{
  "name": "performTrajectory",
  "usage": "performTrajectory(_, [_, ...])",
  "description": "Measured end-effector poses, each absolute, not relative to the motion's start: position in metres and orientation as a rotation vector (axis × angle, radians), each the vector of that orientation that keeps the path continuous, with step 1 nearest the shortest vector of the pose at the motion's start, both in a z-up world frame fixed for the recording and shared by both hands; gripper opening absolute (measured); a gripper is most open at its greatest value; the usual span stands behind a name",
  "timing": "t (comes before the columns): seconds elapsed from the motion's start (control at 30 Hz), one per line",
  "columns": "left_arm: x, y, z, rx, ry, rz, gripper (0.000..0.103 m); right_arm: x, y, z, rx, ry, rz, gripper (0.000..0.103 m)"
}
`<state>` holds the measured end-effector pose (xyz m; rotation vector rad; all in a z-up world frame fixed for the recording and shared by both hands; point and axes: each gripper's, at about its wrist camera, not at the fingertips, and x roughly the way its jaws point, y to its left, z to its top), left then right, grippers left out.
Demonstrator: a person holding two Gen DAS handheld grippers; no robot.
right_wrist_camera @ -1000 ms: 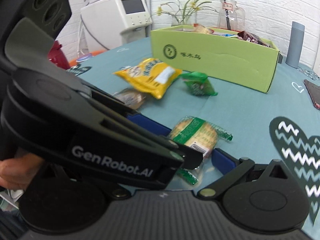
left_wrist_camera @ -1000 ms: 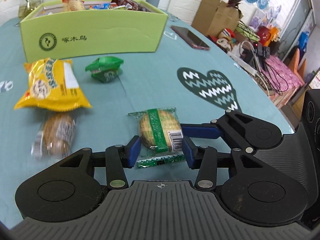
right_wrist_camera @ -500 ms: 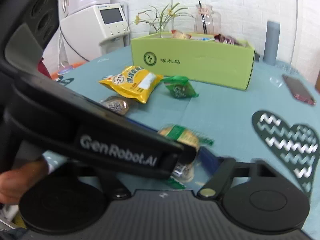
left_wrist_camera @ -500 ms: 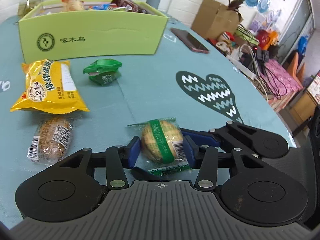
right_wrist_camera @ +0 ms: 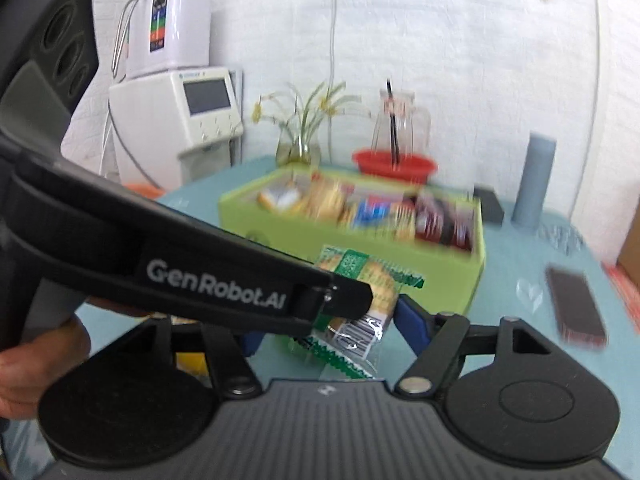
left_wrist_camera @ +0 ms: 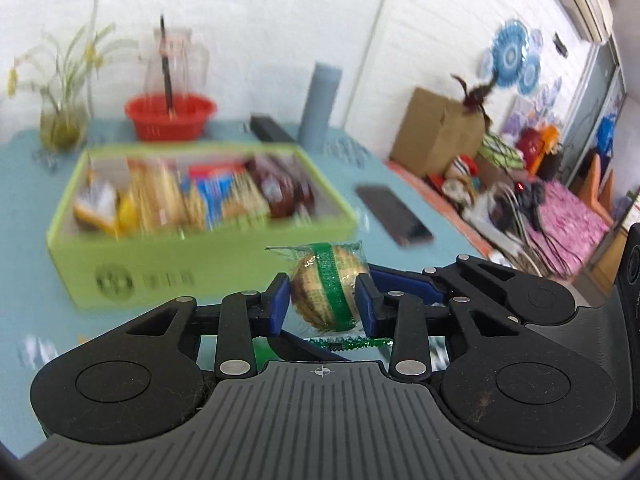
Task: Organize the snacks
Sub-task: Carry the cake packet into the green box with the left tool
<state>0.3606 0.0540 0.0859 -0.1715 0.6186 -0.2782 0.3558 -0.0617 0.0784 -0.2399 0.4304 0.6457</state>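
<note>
Wrapped biscuit (left_wrist_camera: pixel 326 292) pinched between closing left gripper (left_wrist_camera: pixel 323 304) pads

a desk (left_wrist_camera: pixel 224 332) under a teal cloth carries an open green box (left_wrist_camera: pixel 200 276) packed with snacks. behind it stand a red basket (left_wrist_camera: pixel 170 116), a glass vase of flowers (left_wrist_camera: pixel 62 128) and a grey cylinder (left_wrist_camera: pixel 320 108). a dark phone (left_wrist_camera: pixel 394 214) lies flat to the box's right.

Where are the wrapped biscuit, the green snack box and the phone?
wrapped biscuit (left_wrist_camera: pixel 326 288), left wrist view, on its green band.
green snack box (left_wrist_camera: pixel 192 276), left wrist view, on its front wall.
phone (right_wrist_camera: pixel 576 306), right wrist view, on the middle of its dark screen.
</note>
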Motion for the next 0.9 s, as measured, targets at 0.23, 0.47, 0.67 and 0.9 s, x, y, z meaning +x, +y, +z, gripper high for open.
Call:
performTrajectory(0.23, [0.469,0.082,0.088,-0.162,0.641,-0.199,0.018,0.466,-0.016,0.08,-0.288,0.479,0.666,0.077])
performTrajectory(0.47, [0.513,0.097,0.042,-0.181,0.717,-0.203,0.018,0.514,-0.002,0.042,-0.283,0.601,0.712,0.079])
performTrajectory(0.67, [0.475,0.113,0.079,-0.216,0.578,-0.228,0.06,0.471,-0.022,0.071,-0.252,0.459,0.679,0.094])
performTrajectory(0.9, [0.376,0.136,0.099,-0.225,0.464,-0.223,0.078,0.377,-0.055,0.073,-0.152,0.434,0.754,0.094])
